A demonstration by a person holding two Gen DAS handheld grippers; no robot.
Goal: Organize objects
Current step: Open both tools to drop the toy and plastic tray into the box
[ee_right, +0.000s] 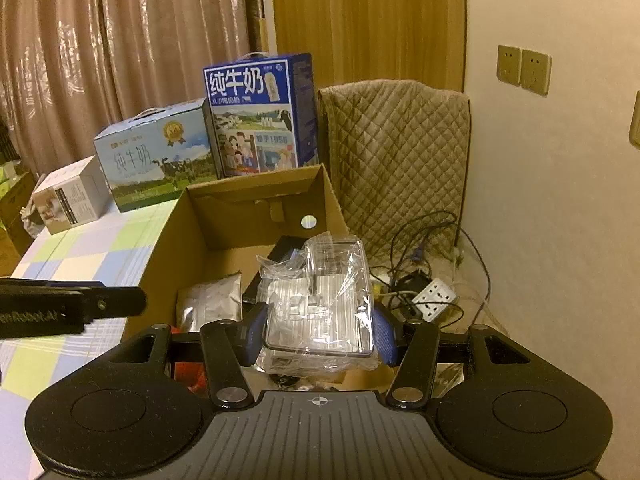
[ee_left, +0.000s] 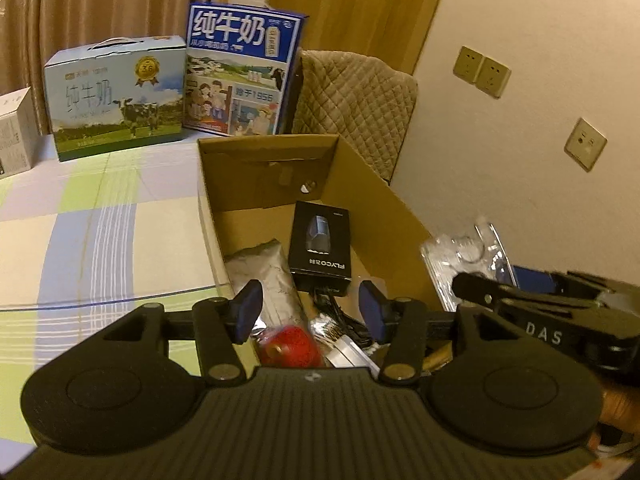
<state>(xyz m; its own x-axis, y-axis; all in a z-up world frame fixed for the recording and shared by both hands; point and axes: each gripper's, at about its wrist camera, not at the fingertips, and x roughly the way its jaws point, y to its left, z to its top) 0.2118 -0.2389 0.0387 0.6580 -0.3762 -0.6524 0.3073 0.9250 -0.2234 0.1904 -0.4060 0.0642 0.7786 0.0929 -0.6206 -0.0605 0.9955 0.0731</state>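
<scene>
While the checked bedspread (ee_left: 100, 232) stretched out pale green, lilac and cream beneath everything, the open cardboard box (ee_left: 384, 196) sat on it at the edge nearest the wall, and that was what I hovered over. Behind it stood two milk cartons side by side, a light blue one with a cow (ee_left: 116, 100) and a darker blue one (ee_left: 244, 72) set upright, with a small white box (ee_left: 14, 132) further left. A quilted brown cover (ee_right: 400, 152) draped something in the corner beside the box, and below it cables and a white power strip (ee_right: 434, 298) lay on the floor.

Inside the box I saw a black FLYCO package (ee_left: 322, 244) leaning at the middle, a silver foil pouch (ee_left: 260, 276) to its left, a red object (ee_left: 290, 346) near my fingers, and a white-and-silver item I could not identify just right of it.

My left gripper (ee_left: 312, 312) stood parted over the box's near end, with nothing pinched between its blue pads (ee_left: 248, 308). My right gripper (ee_right: 320, 330) was clamped on a clear plastic case (ee_right: 320, 308) wrapped in crinkled film, both pads pressing its sides, held above the box's right wall. From the left camera that same case showed off to the right, outside the cardboard wall.
</scene>
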